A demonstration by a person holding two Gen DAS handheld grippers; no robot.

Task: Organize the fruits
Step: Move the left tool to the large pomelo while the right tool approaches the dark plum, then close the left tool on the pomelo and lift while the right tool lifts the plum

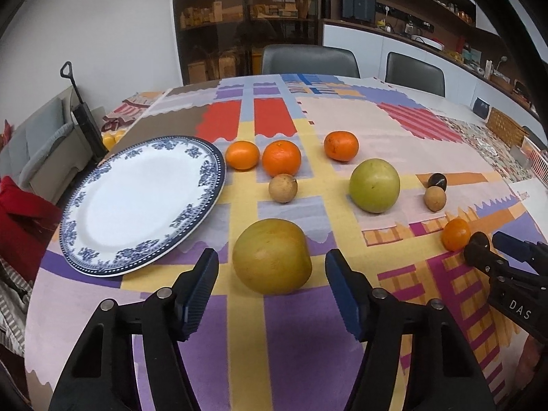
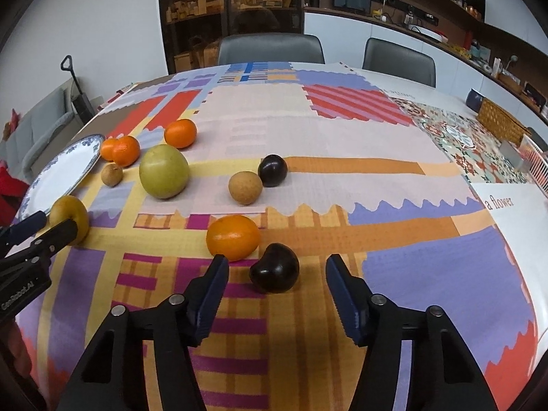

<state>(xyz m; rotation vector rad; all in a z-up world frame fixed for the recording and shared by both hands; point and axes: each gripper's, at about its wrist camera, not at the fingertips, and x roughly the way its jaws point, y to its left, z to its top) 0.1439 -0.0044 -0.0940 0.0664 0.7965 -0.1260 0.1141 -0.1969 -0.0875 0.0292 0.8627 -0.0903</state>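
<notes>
My left gripper (image 1: 272, 284) stands released, jaws wide and holding nothing; the yellow-green pear (image 1: 272, 256) lies on the tablecloth (image 1: 246, 335) between the two fingertips, and I cannot tell whether either pad touches it. My right gripper (image 2: 276, 282) is likewise released, jaws spread either side of a dark plum (image 2: 274, 268) that rests on the cloth.

Landmark: the blue-and-white plate (image 1: 205, 167), lying flat on the tablecloth. Its white face carries no fruit.

Findings, relative to the plate:
- Pear: just off the plate's near right rim, apart from it.
- Two tangerines (image 1: 242, 155) (image 1: 281, 157): just beyond the plate's far right rim, side by side and close together.
- A third tangerine (image 1: 341, 145): farther right of that pair, standing alone.
- Small tan fruit (image 1: 283, 188): right of the plate, just in front of the second tangerine.
- Green apple (image 1: 374, 185): well right of the plate, past the tan fruit.
- Second tan fruit (image 1: 435, 198) and a second dark plum (image 1: 437, 181): farther right again, touching or nearly so.
- Small orange (image 2: 233, 237): farthest from the plate, just beside my right gripper's left finger, with the dark plum close by.

All fruit lies on the cloth, none in the plate. A wicker basket (image 1: 506, 129) and a white slatted crate (image 1: 537, 162) stand at the far right table edge; their contents are not readable.
</notes>
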